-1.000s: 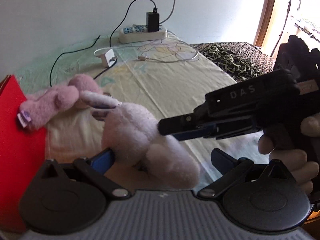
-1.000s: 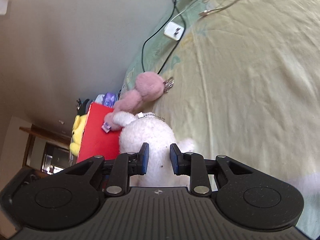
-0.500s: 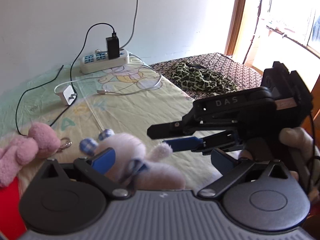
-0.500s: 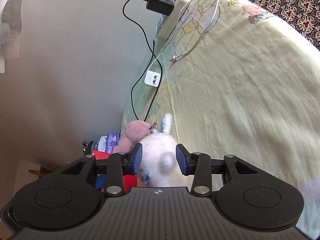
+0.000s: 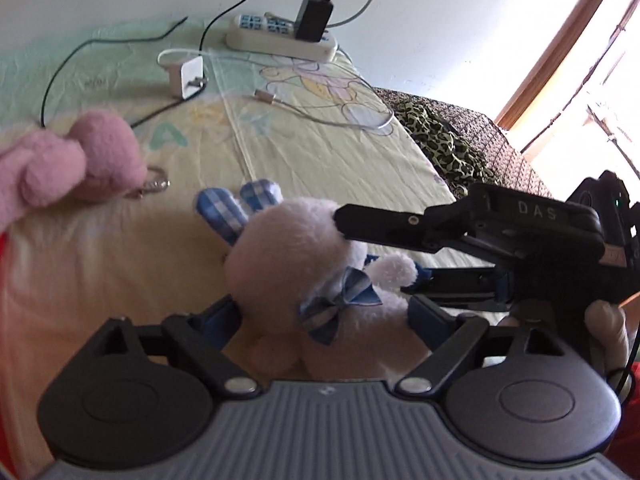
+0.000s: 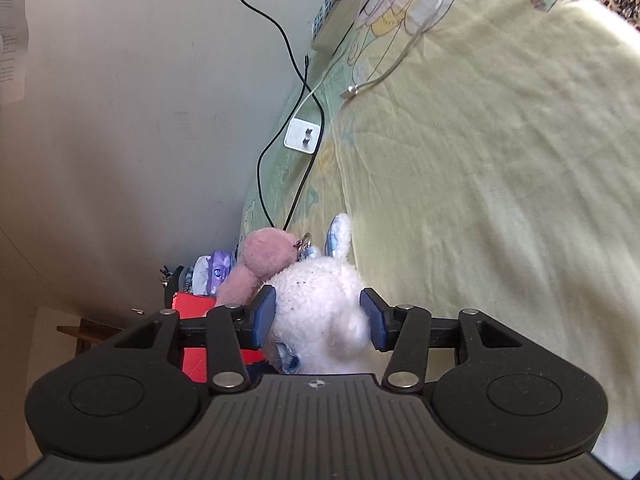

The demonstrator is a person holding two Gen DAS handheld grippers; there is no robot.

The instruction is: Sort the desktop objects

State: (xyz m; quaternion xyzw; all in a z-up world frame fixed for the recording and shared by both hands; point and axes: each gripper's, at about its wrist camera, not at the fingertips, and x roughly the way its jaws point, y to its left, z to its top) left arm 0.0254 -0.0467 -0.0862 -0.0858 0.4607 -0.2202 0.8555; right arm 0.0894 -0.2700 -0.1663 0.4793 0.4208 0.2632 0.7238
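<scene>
The white plush bunny point(image 5: 308, 264) sits on the bed's yellow sheet point(image 5: 328, 160) between both spread claws, left claw point(image 5: 324, 316) and right claw point(image 6: 318, 318), looking light, soft and squashy, best pinched across its round body.

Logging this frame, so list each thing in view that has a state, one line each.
White bunny: lying on the sheet, between both grippers' fingers.
Left gripper: open around the bunny.
Right gripper: open, pads beside the bunny's head.
Pink plush: lying on the sheet, untouched.
Black adapter: plugged into the power strip.
White charger: unplugged, prongs out.
</scene>
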